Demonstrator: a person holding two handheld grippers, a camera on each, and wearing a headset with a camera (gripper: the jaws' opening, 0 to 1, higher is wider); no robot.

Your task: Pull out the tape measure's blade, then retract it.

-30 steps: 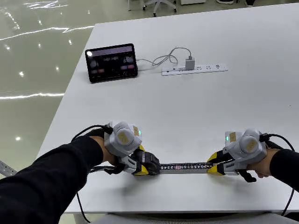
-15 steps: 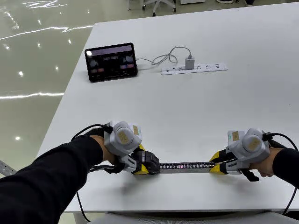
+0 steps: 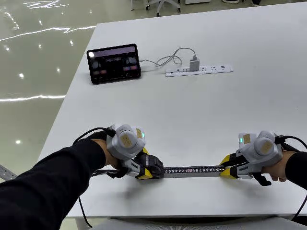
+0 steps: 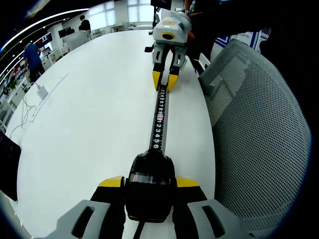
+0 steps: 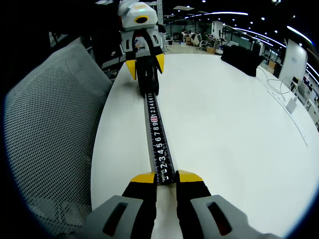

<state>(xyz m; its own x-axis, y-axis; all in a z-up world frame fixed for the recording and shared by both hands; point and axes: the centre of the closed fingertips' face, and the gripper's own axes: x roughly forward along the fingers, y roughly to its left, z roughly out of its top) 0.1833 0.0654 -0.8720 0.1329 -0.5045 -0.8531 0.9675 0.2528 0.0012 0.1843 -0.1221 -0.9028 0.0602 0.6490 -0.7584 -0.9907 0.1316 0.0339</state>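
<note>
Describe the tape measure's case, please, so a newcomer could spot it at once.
On the white table, look along the near edge to the left gripper. It grips the tape measure case: black, with a numbered blade running to the right gripper.

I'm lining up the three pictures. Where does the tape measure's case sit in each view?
Head view: case low in the picture, left of centre.
Left gripper view: case at bottom centre.
Right gripper view: case near the top, left of centre.
Shared landmark: the numbered blade running out of the case.
</note>
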